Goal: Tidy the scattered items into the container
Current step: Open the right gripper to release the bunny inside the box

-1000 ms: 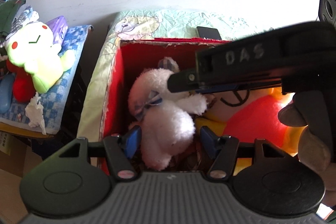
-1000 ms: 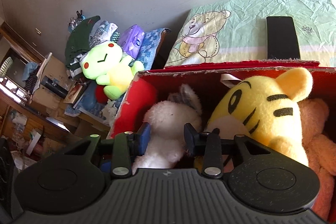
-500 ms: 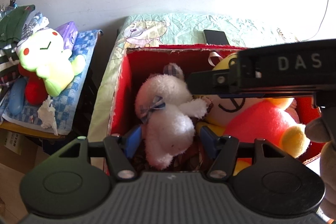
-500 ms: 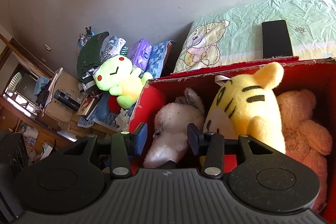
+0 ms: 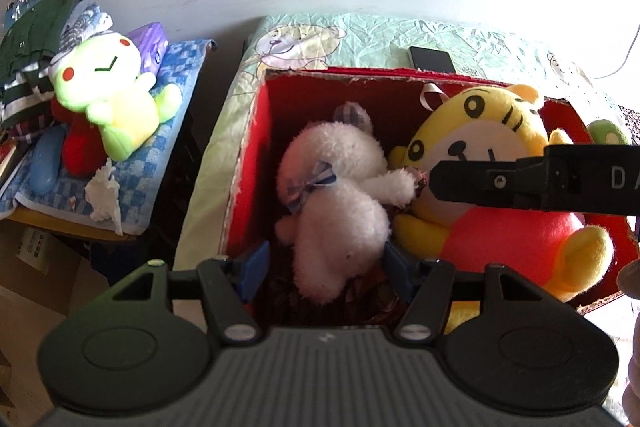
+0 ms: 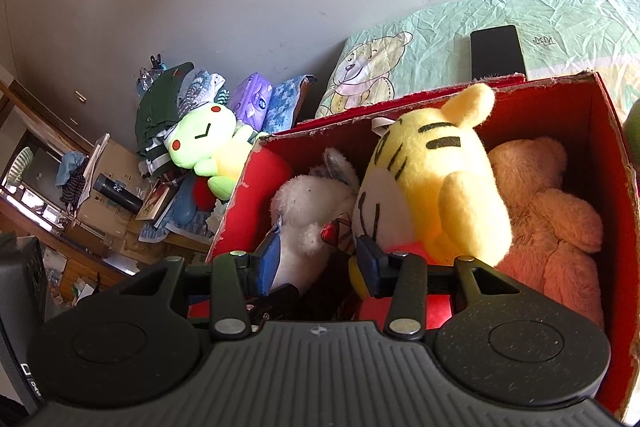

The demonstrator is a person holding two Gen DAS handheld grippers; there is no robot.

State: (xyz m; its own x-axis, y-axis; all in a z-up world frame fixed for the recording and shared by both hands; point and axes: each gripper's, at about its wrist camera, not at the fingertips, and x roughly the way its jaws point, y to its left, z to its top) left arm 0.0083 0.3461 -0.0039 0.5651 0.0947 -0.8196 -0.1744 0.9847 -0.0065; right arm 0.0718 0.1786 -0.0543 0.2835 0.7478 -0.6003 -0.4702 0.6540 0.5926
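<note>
While both hand-held grippers (image 5: 324,267) (image 6: 316,265) hang spread and empty, the yellow tiger (image 6: 436,183) half hides the white rabbit (image 6: 308,203).

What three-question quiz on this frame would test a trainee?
1. True or false: the white plush rabbit lies inside the red box.
2. Which toy sits outside the box? A) yellow tiger B) green frog plush C) pink bear
3. Fill in: the dark phone lies on the ____ bedsheet.

Key: 1 true; 2 B; 3 green. Both the left tool and the right tool are open and hold nothing.
</note>
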